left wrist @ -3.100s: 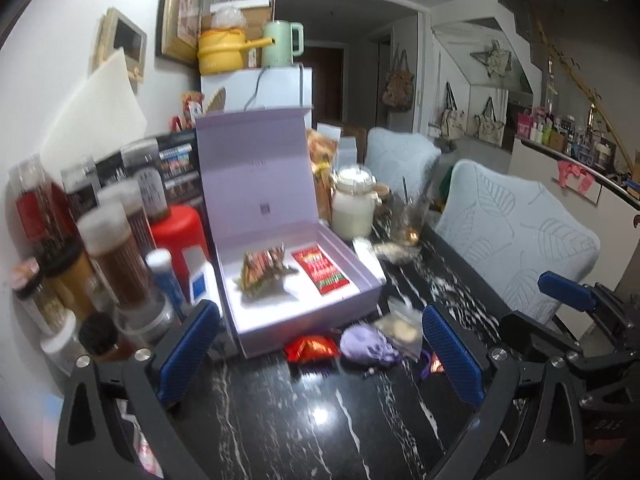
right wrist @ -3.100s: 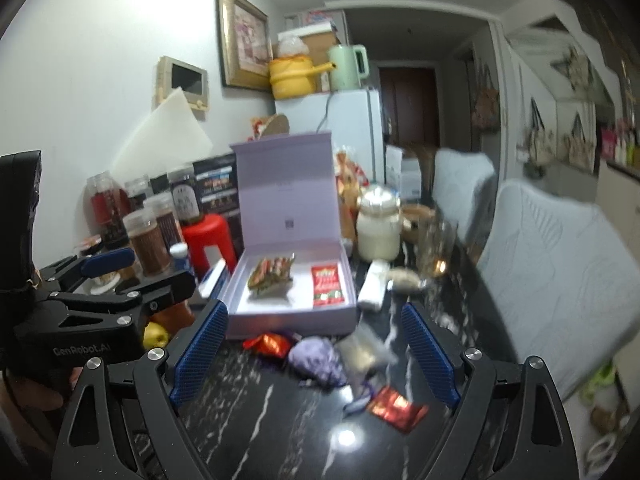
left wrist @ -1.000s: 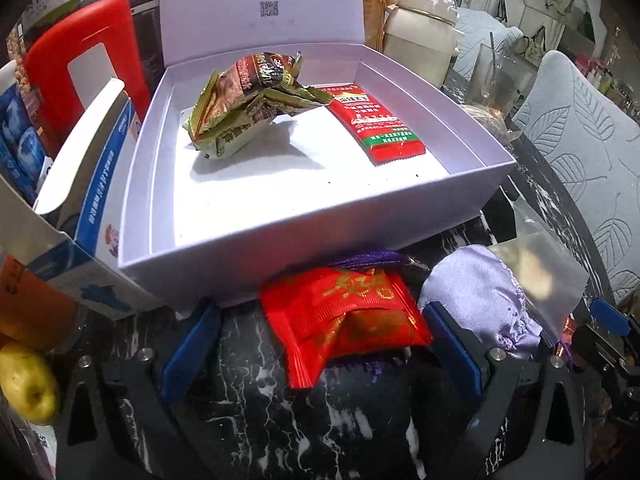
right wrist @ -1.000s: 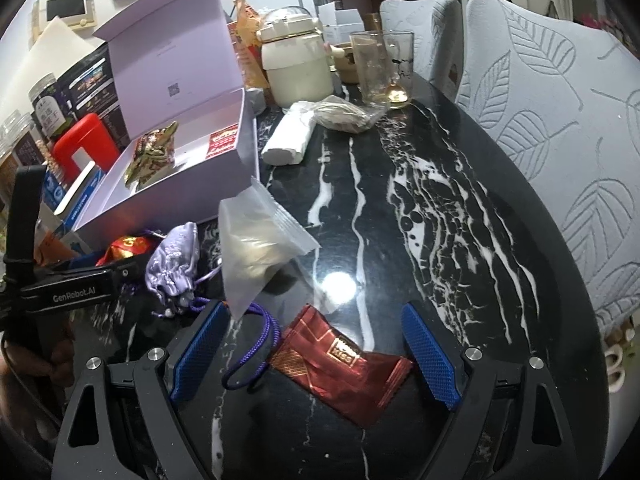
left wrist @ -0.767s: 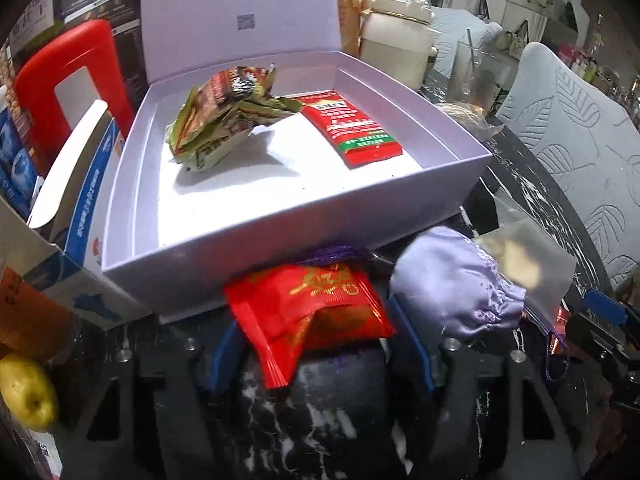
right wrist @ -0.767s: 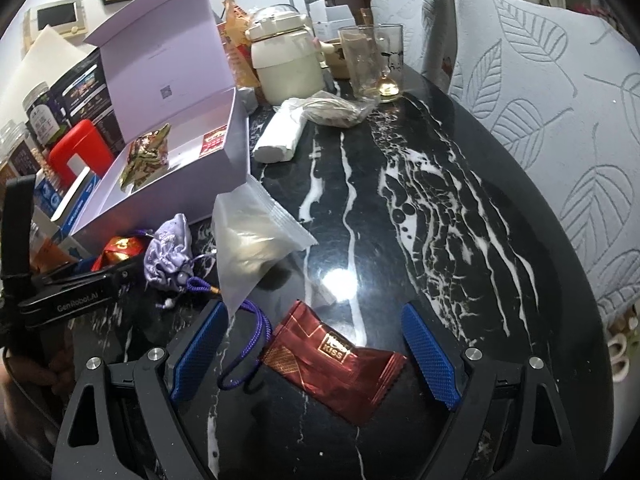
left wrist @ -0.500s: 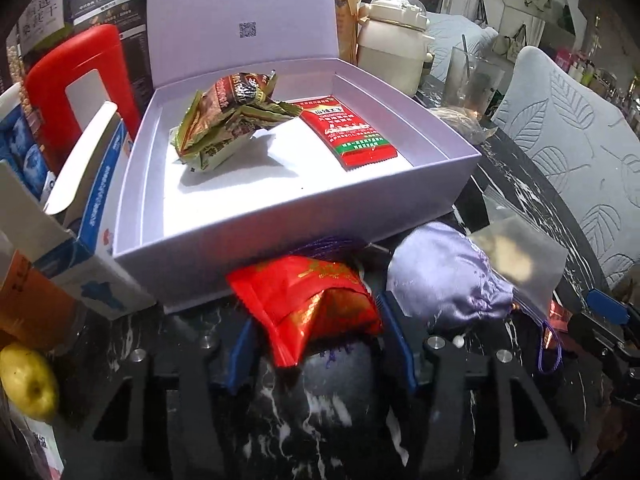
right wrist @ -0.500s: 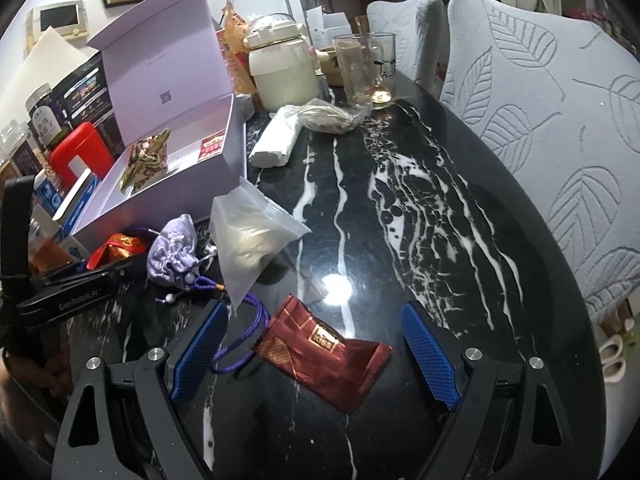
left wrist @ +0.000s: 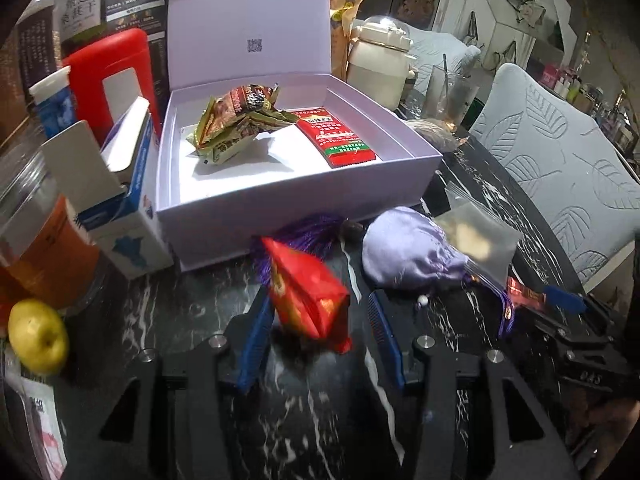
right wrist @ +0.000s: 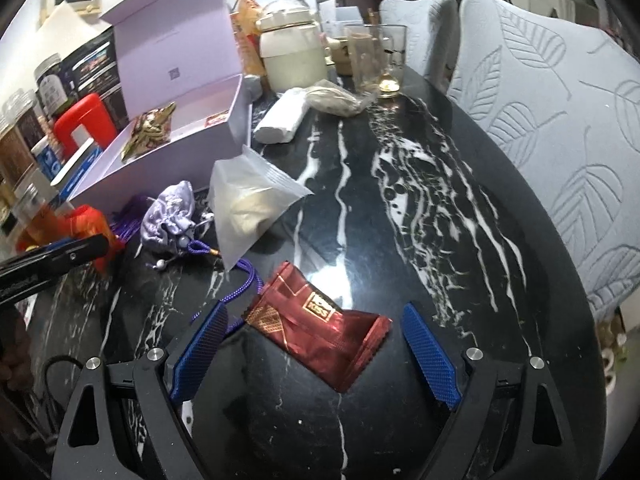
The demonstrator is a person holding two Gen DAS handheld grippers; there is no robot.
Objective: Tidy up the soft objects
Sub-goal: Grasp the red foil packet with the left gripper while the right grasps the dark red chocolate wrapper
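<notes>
Left gripper (left wrist: 318,326) closing on the red packet (left wrist: 306,288), pinched up off the black table (left wrist: 180,304) just before the open lilac box (left wrist: 280,200). Light, crinkly, soft, likely slippery foil; best taken across the middle. Right gripper (right wrist: 314,354) open wide around the dark red sachet (right wrist: 320,320), not gripping.

- The left gripper (left wrist: 320,332), a black angular plastic frame, is showing two narrow blue ribbed pads (left wrist: 256,340) and round silver screws on its arms.
- The right gripper (right wrist: 314,354), the same black frame with triangular cut-outs, is carrying two blue diamond-textured pads (right wrist: 430,354) and silver screws at the finger bases.
- White lettering is showing on the left gripper's black side bar in the right wrist view.
</notes>
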